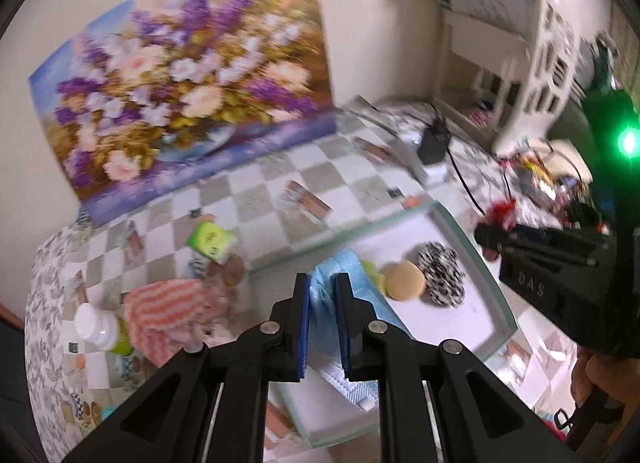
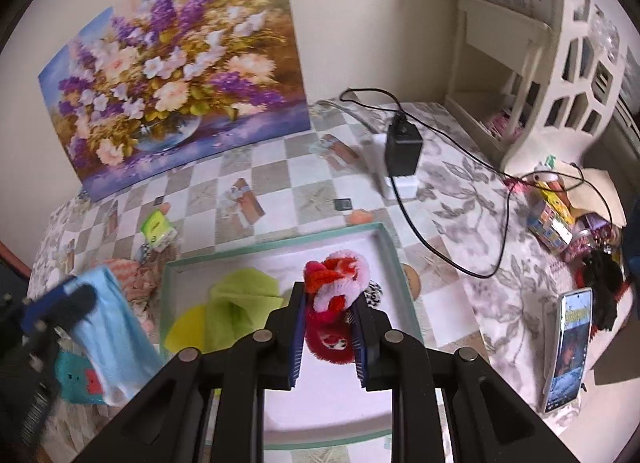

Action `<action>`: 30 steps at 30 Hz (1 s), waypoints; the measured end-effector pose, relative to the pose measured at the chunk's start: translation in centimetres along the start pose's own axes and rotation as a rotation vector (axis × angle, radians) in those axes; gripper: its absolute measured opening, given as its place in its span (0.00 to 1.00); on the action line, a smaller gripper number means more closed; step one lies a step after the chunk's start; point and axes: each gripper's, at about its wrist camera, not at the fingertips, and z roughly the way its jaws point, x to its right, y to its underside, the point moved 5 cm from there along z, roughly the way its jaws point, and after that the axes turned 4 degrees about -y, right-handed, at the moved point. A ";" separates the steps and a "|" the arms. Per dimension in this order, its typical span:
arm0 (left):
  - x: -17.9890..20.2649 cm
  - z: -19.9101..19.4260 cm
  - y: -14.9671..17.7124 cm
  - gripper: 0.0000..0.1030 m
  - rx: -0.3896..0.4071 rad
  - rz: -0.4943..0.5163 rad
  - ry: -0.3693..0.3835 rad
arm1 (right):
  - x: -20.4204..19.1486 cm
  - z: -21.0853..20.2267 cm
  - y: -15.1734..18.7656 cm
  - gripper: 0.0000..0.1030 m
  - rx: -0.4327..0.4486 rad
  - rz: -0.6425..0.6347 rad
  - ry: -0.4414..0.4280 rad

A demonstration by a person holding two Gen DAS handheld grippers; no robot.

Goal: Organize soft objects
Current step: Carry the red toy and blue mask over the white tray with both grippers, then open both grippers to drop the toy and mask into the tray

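Carrying step. Left gripper (image 1: 322, 295) clamped on a blue cloth (image 1: 320, 303), right gripper (image 2: 328, 321) pinched on a red-and-white fluffy toy (image 2: 334, 287), both hanging over the white tray (image 2: 384, 247). Next, probably: lowering, then opening over bare tray floor beside the green cloth (image 2: 240, 299).

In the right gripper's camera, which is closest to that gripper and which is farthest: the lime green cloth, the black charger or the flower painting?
From the right gripper, nearest first:
1. Lime green cloth, in the box just left of the fingers.
2. Black charger, farther back on the table, to the right.
3. Flower painting, against the back wall.
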 end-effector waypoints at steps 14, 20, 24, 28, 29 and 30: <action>4.6 8.0 3.7 0.13 -0.233 0.016 0.092 | 0.8 6.5 3.4 0.22 -0.219 0.010 -0.012; 4.9 11.0 6.0 0.13 -0.344 0.014 0.083 | 0.3 9.5 5.6 0.23 -0.325 -0.010 -0.013; 4.7 11.1 6.2 0.14 -0.347 0.001 0.092 | 0.0 10.9 6.6 0.23 -0.373 -0.020 -0.014; 4.8 11.1 6.3 0.14 -0.348 0.005 0.091 | -0.3 11.5 7.1 0.23 -0.397 -0.022 -0.015; 4.8 11.0 6.4 0.14 -0.348 0.007 0.094 | -0.3 11.5 7.2 0.23 -0.398 -0.021 -0.015; 4.9 11.2 6.3 0.15 -0.348 0.009 0.095 | -0.3 11.5 7.2 0.25 -0.398 -0.020 -0.014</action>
